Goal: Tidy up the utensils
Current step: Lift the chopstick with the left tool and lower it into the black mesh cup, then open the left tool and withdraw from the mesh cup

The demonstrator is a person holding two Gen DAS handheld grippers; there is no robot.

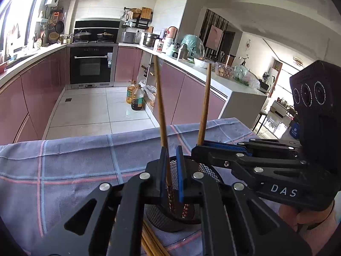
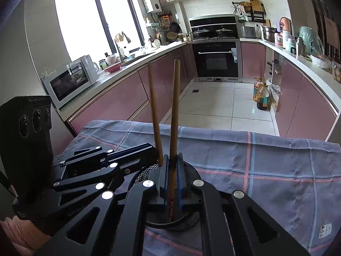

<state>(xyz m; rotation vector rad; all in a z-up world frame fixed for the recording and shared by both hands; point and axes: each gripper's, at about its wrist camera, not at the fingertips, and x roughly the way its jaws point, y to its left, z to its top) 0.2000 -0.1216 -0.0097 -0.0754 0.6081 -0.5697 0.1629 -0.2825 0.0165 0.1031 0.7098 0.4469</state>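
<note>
A black mesh holder [image 1: 170, 215] stands on the checked cloth [image 1: 70, 166]; it also shows in the right wrist view [image 2: 145, 173]. My left gripper [image 1: 172, 149] stands over the holder with a wooden chopstick [image 1: 160, 102] upright between its jaws, lower end inside the cup. The jaws look slightly apart around it. My right gripper [image 2: 173, 156] holds a second chopstick [image 2: 174, 115] upright, its patterned end in the holder. In the left wrist view the right gripper [image 1: 197, 148] comes in from the right with that chopstick [image 1: 205, 104]. The left gripper [image 2: 158, 151] and its chopstick [image 2: 154, 113] show in the right wrist view.
More wooden chopsticks [image 1: 152, 243] lie on the cloth in front of the holder. The table's far edge drops to a tiled kitchen floor [image 1: 89, 111] with pink cabinets either side. Oil bottles [image 1: 136, 96] stand on the floor.
</note>
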